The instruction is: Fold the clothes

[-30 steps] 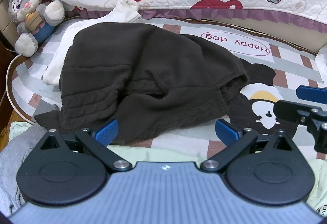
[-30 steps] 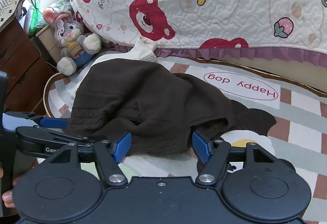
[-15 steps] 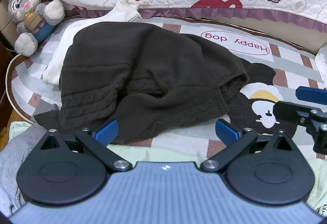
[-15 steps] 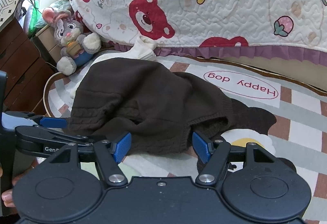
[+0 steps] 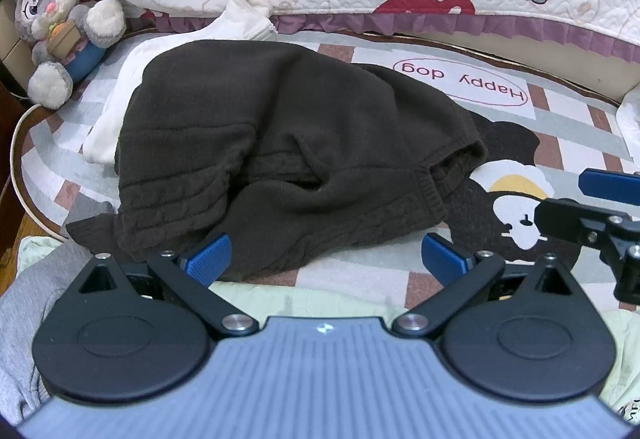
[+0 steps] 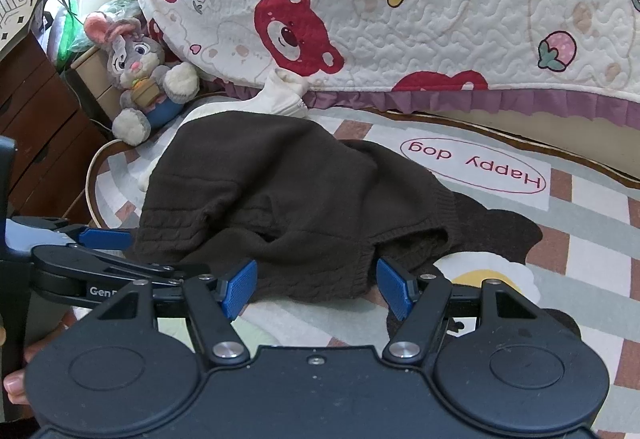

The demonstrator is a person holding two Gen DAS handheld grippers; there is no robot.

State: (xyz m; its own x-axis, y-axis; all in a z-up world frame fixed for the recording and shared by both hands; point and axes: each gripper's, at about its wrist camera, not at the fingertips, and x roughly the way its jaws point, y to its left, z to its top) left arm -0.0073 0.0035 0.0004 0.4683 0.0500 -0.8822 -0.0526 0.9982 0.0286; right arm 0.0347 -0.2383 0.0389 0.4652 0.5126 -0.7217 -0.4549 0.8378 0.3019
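Note:
A dark brown knit sweater lies crumpled on the patterned rug, also seen in the right wrist view as a heap. A white garment lies partly under its far left side. My left gripper is open, just short of the sweater's near hem, nothing between its blue pads. My right gripper is open too, its pads either side of the hem's near edge without touching it. Each gripper shows in the other's view: the right one, the left one.
A quilted bear-print bedspread hangs along the far side. A plush rabbit sits at the far left by dark wooden drawers. Grey cloth and pale green cloth lie near me. A person's fingers hold the left gripper.
Both grippers have stayed nearly still. The right wrist view has shifted slightly, with the sweater sitting a touch lower in it. Nothing was taken hold of.

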